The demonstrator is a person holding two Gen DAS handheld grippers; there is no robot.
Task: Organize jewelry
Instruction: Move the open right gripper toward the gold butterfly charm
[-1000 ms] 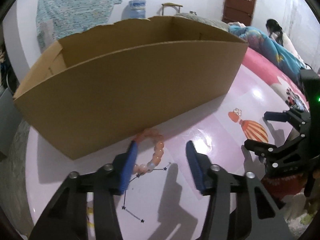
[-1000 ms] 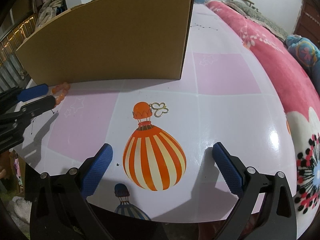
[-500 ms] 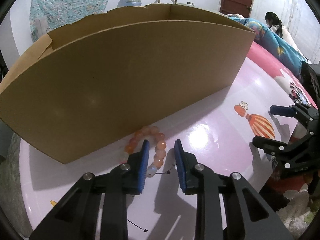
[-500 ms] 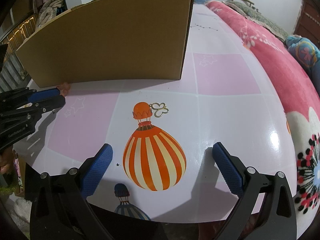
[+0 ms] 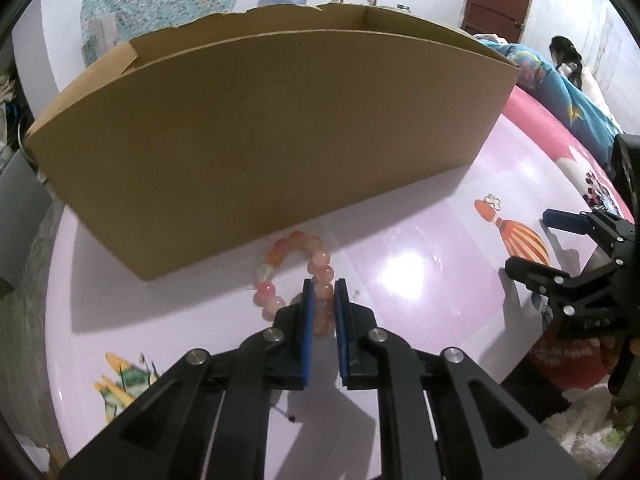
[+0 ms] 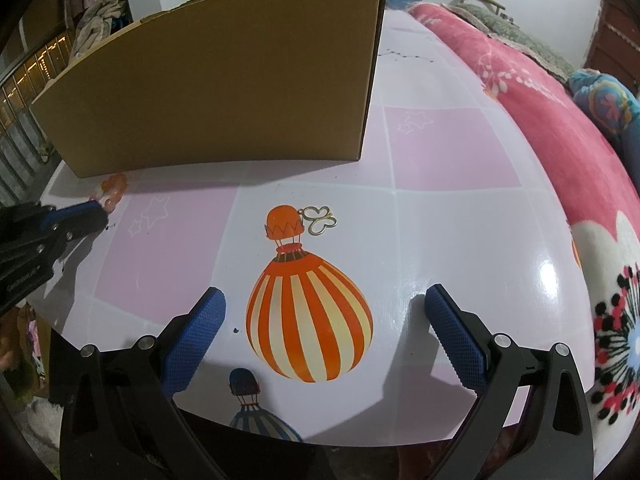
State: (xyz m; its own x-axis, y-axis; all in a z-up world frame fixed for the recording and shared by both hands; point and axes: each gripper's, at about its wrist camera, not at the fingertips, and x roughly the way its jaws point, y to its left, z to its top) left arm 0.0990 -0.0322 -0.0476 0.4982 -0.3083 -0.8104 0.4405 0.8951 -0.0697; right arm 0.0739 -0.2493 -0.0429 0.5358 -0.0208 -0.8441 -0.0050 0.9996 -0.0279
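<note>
A bracelet of orange-pink beads (image 5: 320,258) lies on the pink table (image 5: 420,220), close to the front wall of a cardboard box (image 5: 260,140). My left gripper (image 5: 323,284) is closing on the bracelet's near side, and its blue pads touch the beads between them. In the right wrist view the same gripper (image 6: 98,210) and bracelet (image 6: 114,184) sit at the far left. A gold butterfly pendant (image 6: 319,220) rests beside the printed balloon's top. My right gripper (image 6: 324,294) hangs open over the balloon print, short of the pendant, with nothing between its fingers.
The open cardboard box (image 6: 224,92) fills the back of the table. A pink floral blanket (image 6: 540,120) lies along the table's right side. The table's near edge runs just under the right gripper. A person (image 5: 568,64) sits far back at the right.
The left gripper moved forward over the bracelet's near beads and its jaws narrowed from wide apart to nearly together around them. The right gripper stayed still.
</note>
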